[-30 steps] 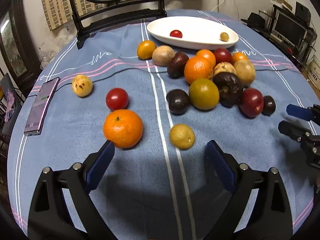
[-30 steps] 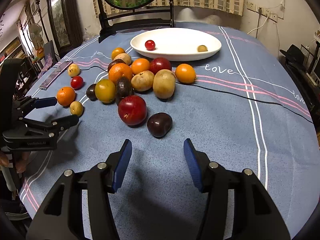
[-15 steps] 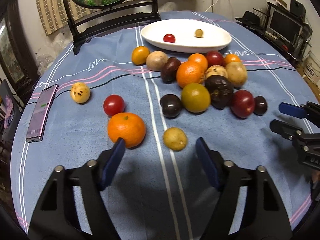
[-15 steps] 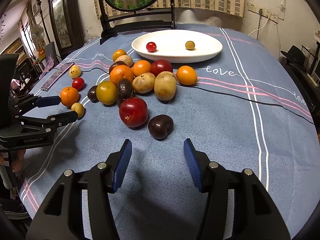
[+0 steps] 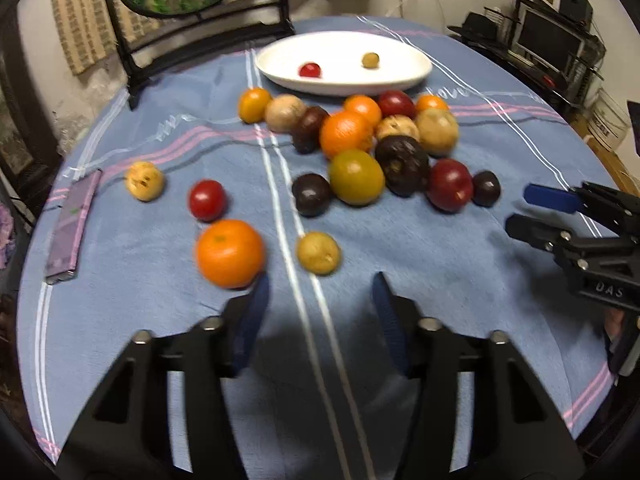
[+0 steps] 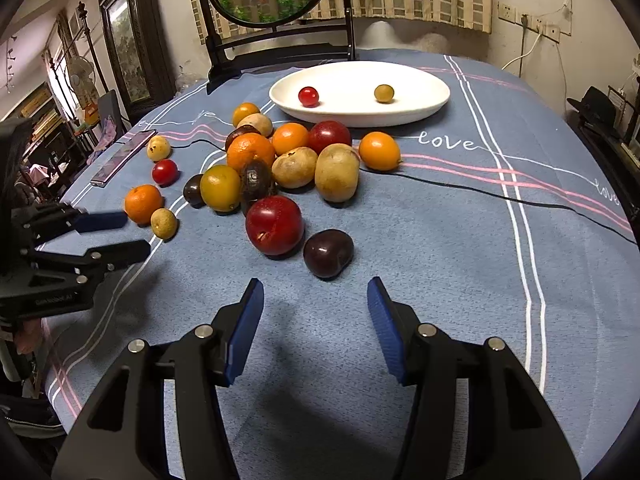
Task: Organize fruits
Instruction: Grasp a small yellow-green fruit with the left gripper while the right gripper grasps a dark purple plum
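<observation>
Wall sockets [image 6: 530, 26] in right wrist view, monitor [image 5: 550, 42] in left

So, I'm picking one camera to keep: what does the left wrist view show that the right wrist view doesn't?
Only the left wrist view shows the shelves with a dark monitor at the far right. Only the right wrist view shows the black cable crossing the cloth and the "love" lettering clearly. Both share the white plate holding a red tomato and a small yellowish fruit, the fruit pile, the phone and both open grippers, the left gripper and the right gripper.
</observation>
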Tool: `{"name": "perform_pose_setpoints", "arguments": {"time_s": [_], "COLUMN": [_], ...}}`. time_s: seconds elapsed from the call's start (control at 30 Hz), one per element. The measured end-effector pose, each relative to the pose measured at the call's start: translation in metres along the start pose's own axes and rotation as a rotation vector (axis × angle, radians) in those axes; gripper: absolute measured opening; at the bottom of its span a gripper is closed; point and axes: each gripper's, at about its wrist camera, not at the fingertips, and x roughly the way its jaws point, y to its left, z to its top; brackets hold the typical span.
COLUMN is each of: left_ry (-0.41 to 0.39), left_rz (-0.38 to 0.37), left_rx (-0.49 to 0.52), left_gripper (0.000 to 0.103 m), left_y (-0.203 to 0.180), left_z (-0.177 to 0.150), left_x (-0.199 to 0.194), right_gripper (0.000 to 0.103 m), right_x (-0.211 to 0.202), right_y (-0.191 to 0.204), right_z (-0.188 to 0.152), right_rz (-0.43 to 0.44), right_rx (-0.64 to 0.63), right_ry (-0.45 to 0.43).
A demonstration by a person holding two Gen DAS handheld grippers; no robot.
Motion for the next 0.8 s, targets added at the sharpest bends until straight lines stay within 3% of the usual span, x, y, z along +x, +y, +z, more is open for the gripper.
{"name": "perform_pose_setpoints", "arguments": {"time_s": [0.2, 0.4, 0.5, 0.57, 0.8], "left_ry": [0.041, 0.03, 0.018, 0.001, -0.002], "left_rz": [0.009, 0.006, -0.006, -0.007, -0.042], "left_rx": [-0.036, -0.041, -0.051, -0.051, -0.063], "left_gripper": [0.042, 0.042, 0.029, 0.027, 0.027], "left_y": [0.002, 0.003, 0.003, 0.003, 0.006], "left_z": [0.005, 0.015, 0.019, 0.019, 0.013], "left_x": [0.025, 0.032, 0.034, 0.033, 0.027], "right_gripper": [0.055, 0.055, 0.055, 0.055, 0.055], "right_x": [-0.001, 0.001, 0.001, 0.002, 0.021], "right_y": [0.001, 0.0, 0.0, 0.0, 0.004], "right_z": [0.0, 0.0, 0.0, 0.0, 0.004], "right_rz": [0.005, 0.006, -0.001, -0.008, -0.084], "right_rx": [0.0, 0.002, 0.003, 0.001, -0.045], "right_ry": [-0.007, 0.004, 0.008, 0.012, 0.109]}}
